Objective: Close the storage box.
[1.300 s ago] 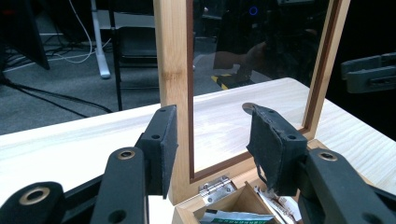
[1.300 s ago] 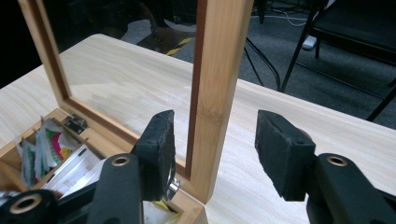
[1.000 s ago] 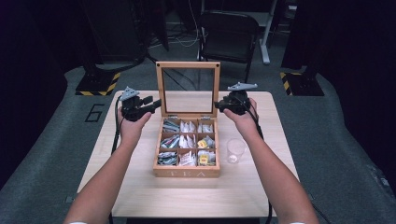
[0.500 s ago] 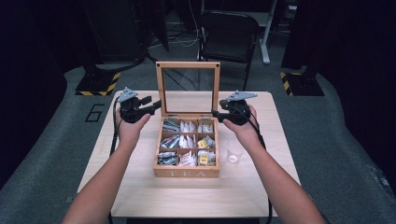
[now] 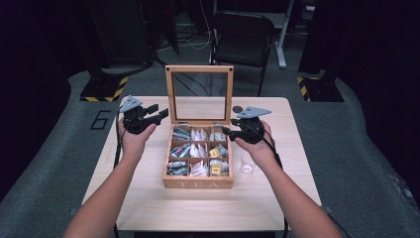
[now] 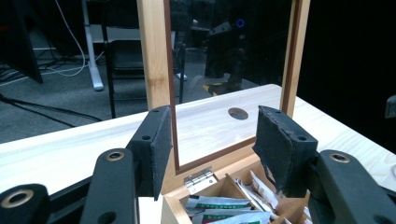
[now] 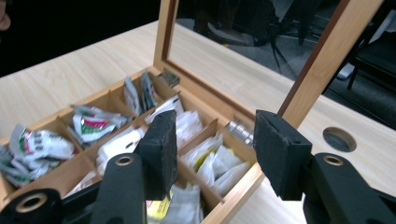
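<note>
Nearest the person, the wooden tea box sits mid-bench, packed with tea bags. Left hand-held gripper has just been closing its jaws, yet they're apart with nothing clamped. Right hand-held gripper hovers apart over the box's right edge. Behind, the glass lid stands upright.

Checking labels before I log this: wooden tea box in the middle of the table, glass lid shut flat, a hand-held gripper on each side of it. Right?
Not quite. The lid is not shut flat: it stands upright, open on its hinges, as the high view shows. The rest holds: the wooden tea box sits mid-table, with the left hand-held gripper and the right hand-held gripper on either side.
</note>
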The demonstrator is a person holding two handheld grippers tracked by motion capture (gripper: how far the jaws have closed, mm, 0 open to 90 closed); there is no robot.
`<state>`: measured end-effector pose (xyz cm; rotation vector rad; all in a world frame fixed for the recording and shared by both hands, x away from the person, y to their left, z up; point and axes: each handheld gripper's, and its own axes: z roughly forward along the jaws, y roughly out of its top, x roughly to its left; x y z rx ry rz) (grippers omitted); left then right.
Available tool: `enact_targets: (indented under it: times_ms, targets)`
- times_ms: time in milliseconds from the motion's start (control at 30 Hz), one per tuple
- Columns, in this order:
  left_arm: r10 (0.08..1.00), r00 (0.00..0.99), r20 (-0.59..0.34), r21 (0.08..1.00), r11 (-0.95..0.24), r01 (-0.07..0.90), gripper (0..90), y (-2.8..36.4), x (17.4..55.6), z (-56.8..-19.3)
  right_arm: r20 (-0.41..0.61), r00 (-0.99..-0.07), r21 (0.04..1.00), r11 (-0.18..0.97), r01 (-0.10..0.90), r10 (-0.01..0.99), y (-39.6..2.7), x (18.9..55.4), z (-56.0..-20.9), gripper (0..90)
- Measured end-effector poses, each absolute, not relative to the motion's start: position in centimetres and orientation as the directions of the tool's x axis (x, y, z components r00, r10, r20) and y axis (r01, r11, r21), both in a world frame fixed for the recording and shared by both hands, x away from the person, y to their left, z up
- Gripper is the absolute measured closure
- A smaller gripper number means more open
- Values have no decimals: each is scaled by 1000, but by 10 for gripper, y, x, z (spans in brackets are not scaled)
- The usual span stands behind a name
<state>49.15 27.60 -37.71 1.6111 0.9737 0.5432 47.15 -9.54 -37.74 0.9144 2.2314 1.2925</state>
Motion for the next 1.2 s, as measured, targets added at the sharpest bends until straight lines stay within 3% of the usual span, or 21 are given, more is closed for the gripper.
enact_targets:
  times_ms: [467, 700, 933, 1200]
  targets:
    - [804, 575, -151, 952, -39, 304, 464, 275, 484, -372, 9, -694, 858, 351, 375, 720, -104, 447, -401, 513]
    - [801, 581, -142, 952, -50, 302, 464, 272, 482, -371, 9, -714, 851, 369, 373, 700, -103, 432, -411, 567]
    - [803, 580, -138, 951, -56, 305, 463, 271, 481, -371, 73, -736, 841, 355, 408, 673, -102, 426, -423, 615]
    - [804, 579, -135, 950, -61, 306, 463, 271, 481, -372, 60, -764, 831, 392, 395, 643, -95, 424, -434, 619]
